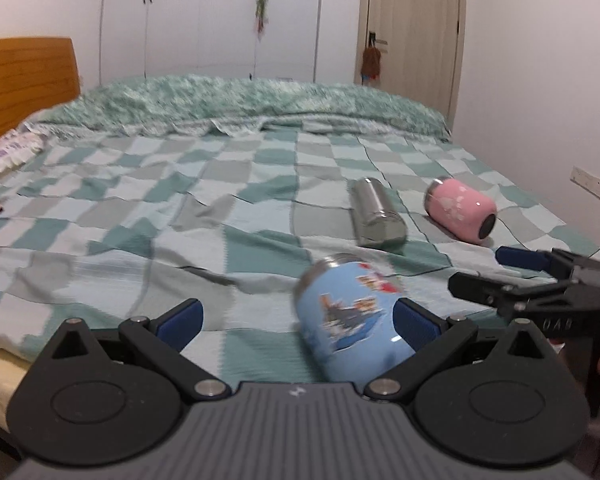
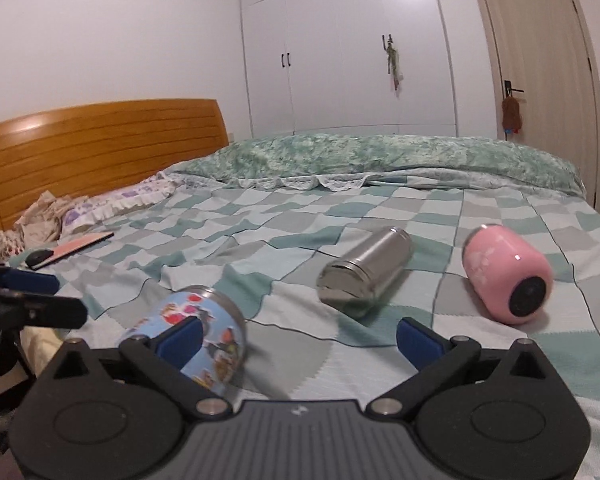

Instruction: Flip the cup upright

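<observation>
Fingers spread wide on the left gripper [image 1: 298, 322], holding nothing, and the blue cartoon cup [image 1: 350, 320] lies on its side between them, against the right pad. Right gripper [image 2: 300, 338] gapes empty too, the cup [image 2: 204, 334] behind its left finger.

A bedroom in a home. A wide bed [image 2: 380, 216] fills most of the view, covered by a green, grey and white checked bedspread, with a rumpled green patterned quilt [image 2: 380, 156] heaped along its far side. A slatted wooden headboard [image 2: 100, 144] stands at the left end, with frilled floral pillows [image 2: 112, 204] beside it. Behind the bed, a white built-in wardrobe [image 2: 348, 48] with dark handles reaches the ceiling. To its right is a pale wood-grain door [image 2: 540, 60] with a lever handle. The walls are plain white.
</observation>
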Demonstrator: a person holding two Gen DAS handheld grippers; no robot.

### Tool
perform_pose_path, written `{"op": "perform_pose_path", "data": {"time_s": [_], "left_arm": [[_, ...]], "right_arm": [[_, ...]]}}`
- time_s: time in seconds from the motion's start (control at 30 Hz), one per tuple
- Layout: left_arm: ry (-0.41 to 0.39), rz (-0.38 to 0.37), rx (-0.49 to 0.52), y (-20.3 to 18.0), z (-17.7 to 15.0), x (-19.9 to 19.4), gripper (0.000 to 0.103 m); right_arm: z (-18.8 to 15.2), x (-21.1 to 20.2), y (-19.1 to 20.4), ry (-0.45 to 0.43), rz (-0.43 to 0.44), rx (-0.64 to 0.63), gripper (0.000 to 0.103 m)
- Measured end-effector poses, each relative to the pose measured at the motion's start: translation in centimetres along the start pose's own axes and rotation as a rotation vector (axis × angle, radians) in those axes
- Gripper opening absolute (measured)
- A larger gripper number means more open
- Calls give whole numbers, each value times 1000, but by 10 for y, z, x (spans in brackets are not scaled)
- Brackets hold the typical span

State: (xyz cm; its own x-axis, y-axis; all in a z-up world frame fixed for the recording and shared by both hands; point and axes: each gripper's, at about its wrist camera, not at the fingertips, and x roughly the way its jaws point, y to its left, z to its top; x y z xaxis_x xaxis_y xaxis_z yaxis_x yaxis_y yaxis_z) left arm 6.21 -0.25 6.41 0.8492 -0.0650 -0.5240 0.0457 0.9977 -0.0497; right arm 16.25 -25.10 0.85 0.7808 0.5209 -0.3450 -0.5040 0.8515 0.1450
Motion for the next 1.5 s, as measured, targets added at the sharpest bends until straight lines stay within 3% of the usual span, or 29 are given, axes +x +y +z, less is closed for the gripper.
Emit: {"op": "perform_pose_path", "data": {"time_s": [0.23, 0.47, 0.53, 0.6, 0.87, 1.13, 1.3, 1.5], "left_arm": [[165, 17, -47, -25, 22, 46, 103], [377, 33, -144, -25, 28, 101, 103], [439, 5, -195, -21, 25, 112, 93], [475, -12, -233, -20, 24, 118, 90], [396, -30, -201, -25, 21, 102, 90], [202, -37, -133, -18, 25, 59, 87], [86, 27, -126, -3, 37, 44, 85], [-59, 178, -89, 18, 56, 51, 85]], "right_arm": [[-13, -2, -24, -95, 18, 52, 103], [-23, -5, -35, -115, 5, 72, 103], [-24, -7, -39, -119, 0, 87, 103], [-25, -7, -43, -116, -5, 98, 103], [-30, -11, -44, -128, -18, 96, 103], [-30, -12, -39, -139, -23, 78, 103], [-32, -11, -33, -146, -27, 58, 103], [-33, -8, -26, -150, -43, 21, 103]]}}
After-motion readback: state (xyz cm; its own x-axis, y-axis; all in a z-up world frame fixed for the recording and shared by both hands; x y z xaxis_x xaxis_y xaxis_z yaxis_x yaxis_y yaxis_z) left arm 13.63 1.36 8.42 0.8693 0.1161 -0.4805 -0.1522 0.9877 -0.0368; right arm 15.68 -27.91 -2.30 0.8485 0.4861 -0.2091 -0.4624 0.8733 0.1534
